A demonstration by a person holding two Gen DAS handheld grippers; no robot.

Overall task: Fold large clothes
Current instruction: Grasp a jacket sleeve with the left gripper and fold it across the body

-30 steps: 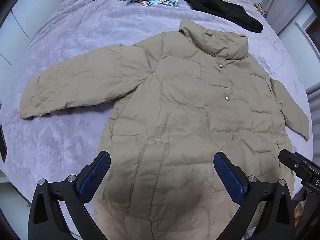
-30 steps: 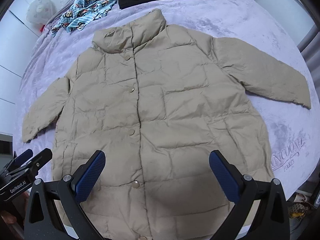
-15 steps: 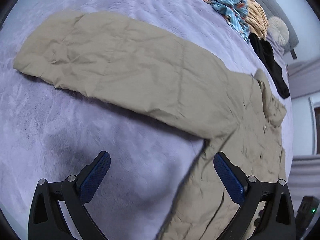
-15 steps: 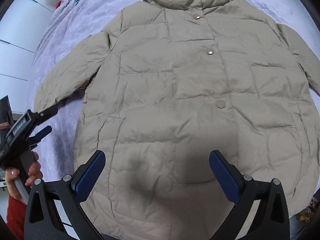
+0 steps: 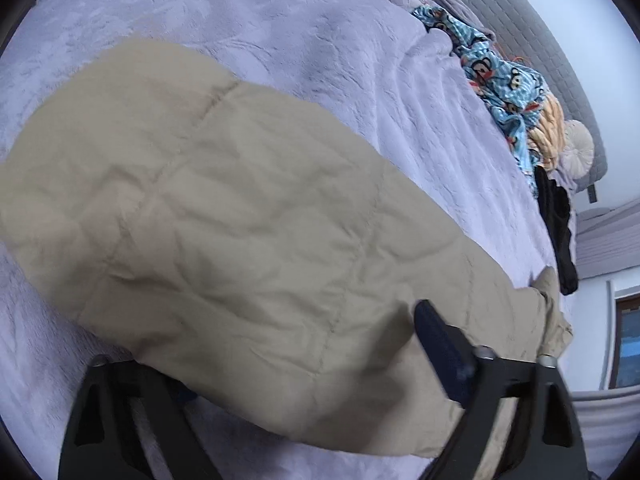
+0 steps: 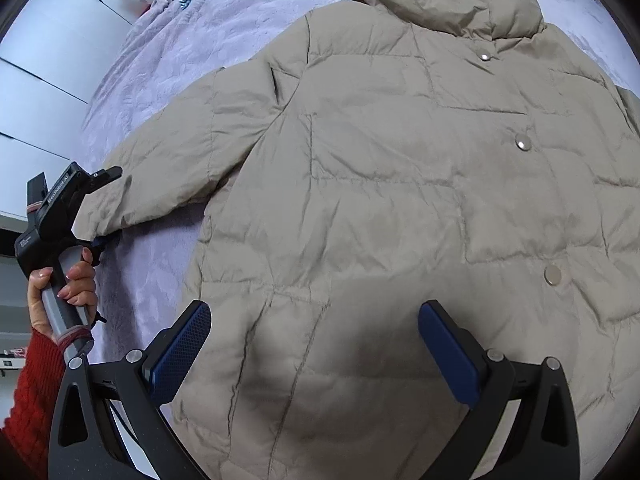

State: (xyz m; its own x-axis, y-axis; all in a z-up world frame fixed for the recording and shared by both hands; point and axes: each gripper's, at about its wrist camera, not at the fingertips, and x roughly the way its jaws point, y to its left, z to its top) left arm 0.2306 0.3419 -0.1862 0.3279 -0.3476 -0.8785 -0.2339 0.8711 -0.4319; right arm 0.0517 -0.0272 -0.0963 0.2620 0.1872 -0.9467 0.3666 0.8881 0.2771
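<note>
A beige quilted jacket [image 6: 400,200] lies face up and spread out on the lilac bedspread [image 6: 168,56], snaps closed. Its left sleeve [image 5: 240,216] fills the left wrist view. My left gripper [image 5: 312,364] is open, its jaws set around the sleeve's cuff end, one finger above the fabric and one below; it also shows in the right wrist view [image 6: 102,208] at the cuff. My right gripper [image 6: 316,356] is open and empty, hovering over the jacket's lower front.
A blue patterned garment [image 5: 496,80], an orange cloth [image 5: 548,132] and a black garment [image 5: 556,224] lie by the grey headboard [image 5: 532,40]. A round cushion [image 5: 576,148] sits there too. The bed's left edge [image 6: 100,344] is beside my left hand.
My left gripper has moved from the jacket's hem to the left sleeve and now straddles the cuff. My right gripper has shifted left over the jacket's lower front.
</note>
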